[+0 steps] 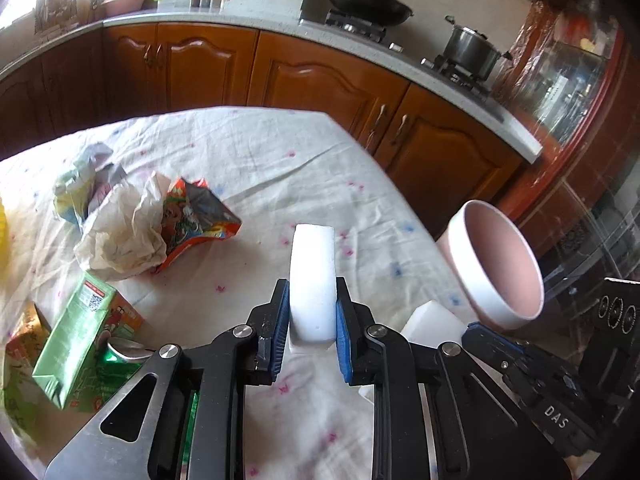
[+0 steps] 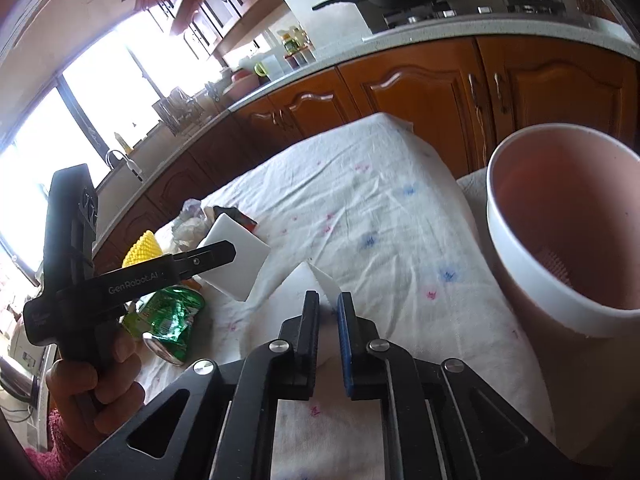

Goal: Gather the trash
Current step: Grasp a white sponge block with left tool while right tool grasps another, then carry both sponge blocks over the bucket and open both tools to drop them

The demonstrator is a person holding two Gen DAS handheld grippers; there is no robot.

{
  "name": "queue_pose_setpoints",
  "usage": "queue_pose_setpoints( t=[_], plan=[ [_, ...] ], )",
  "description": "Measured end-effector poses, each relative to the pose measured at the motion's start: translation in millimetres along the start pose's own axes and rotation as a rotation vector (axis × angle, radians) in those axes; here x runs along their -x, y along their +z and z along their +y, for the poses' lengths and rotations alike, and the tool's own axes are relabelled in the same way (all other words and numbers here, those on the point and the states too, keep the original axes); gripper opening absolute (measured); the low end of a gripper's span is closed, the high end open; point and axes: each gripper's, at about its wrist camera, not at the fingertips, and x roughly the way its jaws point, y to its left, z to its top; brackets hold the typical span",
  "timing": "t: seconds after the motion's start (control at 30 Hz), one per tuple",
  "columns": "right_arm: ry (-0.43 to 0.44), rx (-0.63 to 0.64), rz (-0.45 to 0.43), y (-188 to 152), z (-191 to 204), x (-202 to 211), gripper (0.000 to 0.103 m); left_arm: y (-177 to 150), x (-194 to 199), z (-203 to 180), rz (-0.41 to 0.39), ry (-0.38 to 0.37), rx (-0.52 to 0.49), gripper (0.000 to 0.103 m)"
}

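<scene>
Gripping a white foam block between its blue pads, the left gripper holds it on edge above the cloth-covered tabletop. In this left wrist view the far half of the cloth lies bare up to the far edge, beyond which run the wooden cabinets. Trash crowds the left edge: a crumpled paper bag touching an orange snack wrapper, a green carton and a crushed green can nearer the camera. At the right edge a pink bin tilts its white rim toward the gripper, and the right gripper's dark finger reaches in just below it, beside a second white foam piece.

From the right wrist view, the right gripper has its pads pressed together on a thin corner of the white foam piece, which lies on the cloth near the right edge. The pink bin looms just to the right, its mouth open toward the camera. Bare cloth stretches ahead to the far corner. To the left, a hand with a pink sleeve grasps the left gripper's handle, angled downward, with the foam block at its tip above the crushed green can. A yellow object sits behind.
</scene>
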Motion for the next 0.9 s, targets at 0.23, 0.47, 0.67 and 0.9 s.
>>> queue_pose_setpoints(
  t=[0.23,0.47,0.67,0.9],
  plan=[
    [-0.007,0.001,-0.059,6,-2,26,0.008,1,15,-18,-0.023,-0.045,-0.028,0.019],
    [-0.056,-0.01,-0.122,11,-16,57,0.008,-2,23,-38,-0.028,-0.082,-0.046,0.019],
    [-0.095,-0.046,-0.168,14,-37,83,0.008,-5,25,-63,-0.029,-0.113,-0.085,0.019],
    [-0.139,-0.091,-0.22,15,-63,110,0.008,-6,24,-94,-0.024,-0.148,-0.137,0.019]
  ],
)
